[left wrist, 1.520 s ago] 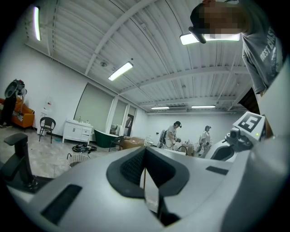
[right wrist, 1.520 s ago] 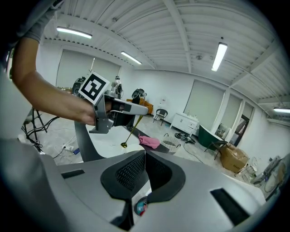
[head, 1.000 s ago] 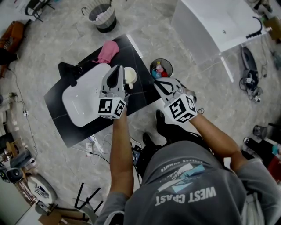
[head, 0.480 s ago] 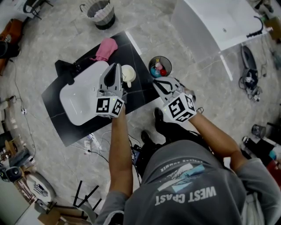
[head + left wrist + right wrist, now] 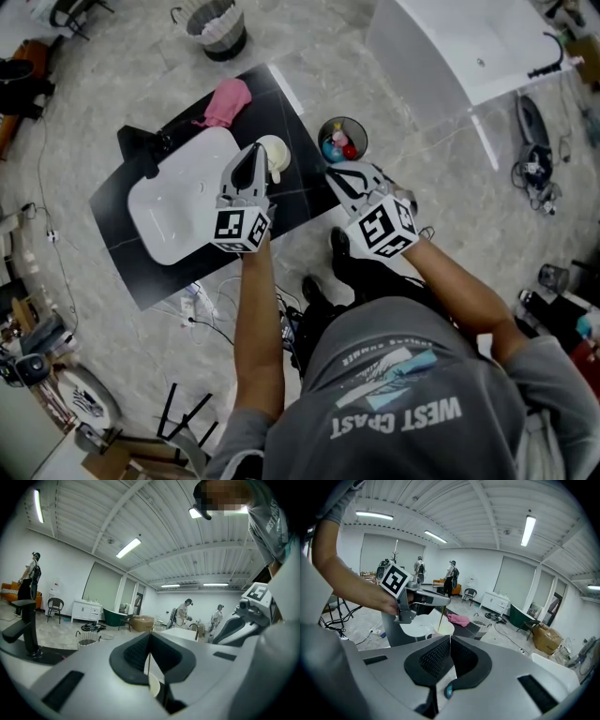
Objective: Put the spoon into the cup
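A cream cup (image 5: 277,155) stands on the black counter (image 5: 291,202) beside the white sink basin (image 5: 173,211). My left gripper (image 5: 255,150) is shut on a thin golden spoon (image 5: 441,617), which hangs straight down with its lower end inside the cup (image 5: 443,630). In the left gripper view the handle (image 5: 149,663) shows as a fine line between the closed pads, and the cup's rim (image 5: 153,685) lies just below. My right gripper (image 5: 334,174) hovers off the counter's right edge, shut and holding nothing (image 5: 450,641). The spoon's bowl is hidden in the cup.
A black tap (image 5: 145,150) stands at the basin's far end, and a pink cloth (image 5: 225,103) lies on the counter's far corner. A round bin (image 5: 342,141) with colourful items sits on the floor right of the counter. A wicker basket (image 5: 214,26) stands farther off.
My left gripper has sunk with the spoon, lowering it over and into the cup. The right gripper has kept still.
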Available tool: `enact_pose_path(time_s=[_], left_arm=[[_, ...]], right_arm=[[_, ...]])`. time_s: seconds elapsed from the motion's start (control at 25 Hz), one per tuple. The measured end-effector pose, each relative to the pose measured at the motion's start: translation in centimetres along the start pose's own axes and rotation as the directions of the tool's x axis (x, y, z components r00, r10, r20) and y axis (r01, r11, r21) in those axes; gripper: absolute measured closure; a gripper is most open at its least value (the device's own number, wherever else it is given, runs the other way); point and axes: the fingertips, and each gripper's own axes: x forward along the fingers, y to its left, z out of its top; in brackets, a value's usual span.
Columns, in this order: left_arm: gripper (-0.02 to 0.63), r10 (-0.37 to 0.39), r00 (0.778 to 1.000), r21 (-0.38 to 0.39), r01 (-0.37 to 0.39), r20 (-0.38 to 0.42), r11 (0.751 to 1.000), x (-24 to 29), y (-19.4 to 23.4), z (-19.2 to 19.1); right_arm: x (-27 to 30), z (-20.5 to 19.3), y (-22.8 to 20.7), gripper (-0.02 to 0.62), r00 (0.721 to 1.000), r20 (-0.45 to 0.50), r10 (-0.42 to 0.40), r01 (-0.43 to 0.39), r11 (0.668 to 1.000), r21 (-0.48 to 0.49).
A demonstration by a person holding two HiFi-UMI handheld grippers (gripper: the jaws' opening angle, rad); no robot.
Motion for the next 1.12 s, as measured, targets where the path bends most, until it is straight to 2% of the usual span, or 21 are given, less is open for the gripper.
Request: enact_pose_path(time_s=[0.24,0.68,0.88,1.12], left_arm=[[0.604,0.001,0.998,-0.011,-0.001,-0.069,1.000,-0.8,-0.4,-2.0],[0.601,-0.046,0.986,-0.023,0.043,-0.162,0.999,-2.2,-1.3,-3.8],[0.552,-0.062,0.975,-0.025,0.058,-0.215,0.998,-3.4,-1.2,-4.5],[0.534,-0.084,0.965,-0.012,0.084,-0.247,0.996,-5.1,-1.7,-4.7]], right_arm=[[-0.2,0.0,0.6,0.563,1.000,0.002,0.007,-0.007,1.000,0.000],[-0.6,0.6,2.2,0.563,1.000,0.013,0.006,-0.006,1.000,0.015],[-0.6,1.2,3.3,0.563,1.000,0.018,0.005,-0.005,1.000,0.023],[-0.9,2.1,4.5,0.563,1.000,0.023,-0.003,0.002,1.000,0.023]])
